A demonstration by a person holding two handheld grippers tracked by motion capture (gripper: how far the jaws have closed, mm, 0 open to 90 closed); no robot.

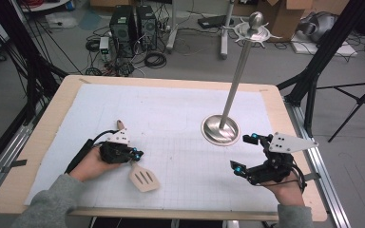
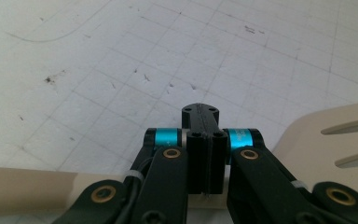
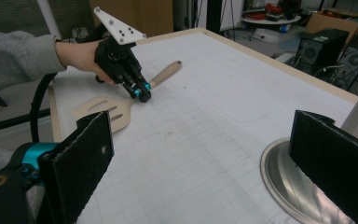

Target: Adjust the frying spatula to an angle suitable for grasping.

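On the wooden counter (image 1: 43,137) covered by a white gridded mat (image 1: 171,118), the left tool (image 1: 134,154) is clamped on the neck of a pale wooden slotted spatula (image 1: 144,178). In the left gripper view the two black jaws stand pressed together, with the beige handle running crosswise beneath them and the slotted blade (image 2: 335,140) lying to the right on the mat. In the high view the spatula lies near the person's side of the counter, at its left: the rounded handle end (image 1: 120,125) points away from the person, and the blade lies flat on the mat just nearer than the tool. The right gripper view shows the same grip from across the counter, with the left tool (image 3: 142,93) angled down onto the spatula (image 3: 107,109) where handle meets blade.

The right tool (image 1: 243,153) is held at the right of the counter with its jaws spread wide and nothing between them. Just beyond it stands a tall silver metal stand with a round base (image 1: 220,129) and a slim upright pole topped by a ball; the base rests on the mat, near that tool but apart from it. The spatula and the stand lie well apart.
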